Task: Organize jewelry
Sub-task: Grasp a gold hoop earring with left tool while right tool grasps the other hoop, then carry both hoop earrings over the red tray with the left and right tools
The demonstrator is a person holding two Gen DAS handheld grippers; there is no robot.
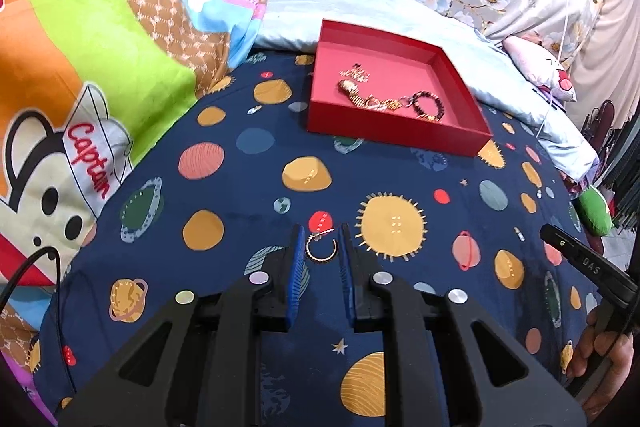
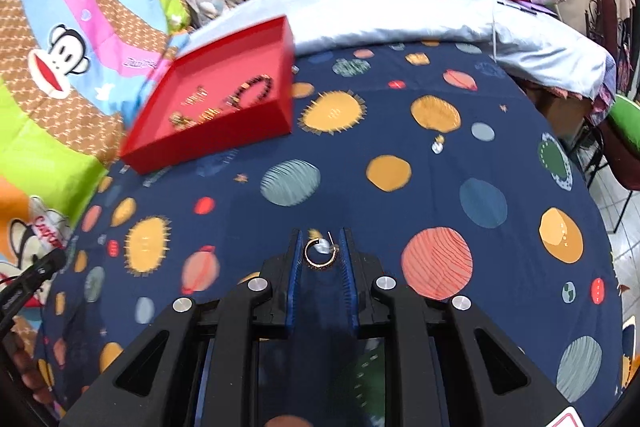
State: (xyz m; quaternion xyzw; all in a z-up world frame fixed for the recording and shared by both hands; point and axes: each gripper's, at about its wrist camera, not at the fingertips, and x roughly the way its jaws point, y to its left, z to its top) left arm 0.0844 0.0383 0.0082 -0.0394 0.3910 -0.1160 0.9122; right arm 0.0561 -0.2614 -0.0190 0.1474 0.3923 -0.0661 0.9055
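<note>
Each claw grips one small hoop earring. The left claw (image 1: pixel 321 241) is clenched on a gold hoop earring (image 1: pixel 321 248) with a dark edge, held between its blue pads near the tips. The right claw (image 2: pixel 320 245) is clenched on a second hoop earring (image 2: pixel 320 254), also near the tips. The red tray (image 1: pixel 404 137) lies ahead of both claws on the bed cover (image 1: pixel 240 195), with a beaded bracelet (image 1: pixel 427 103) and gold chains (image 1: pixel 372 99) inside. I judge the hoops very light, stiff and thin, so they can twist or slip. Holding across the ring's sides seems safest; the post looks easy to bend.
</note>
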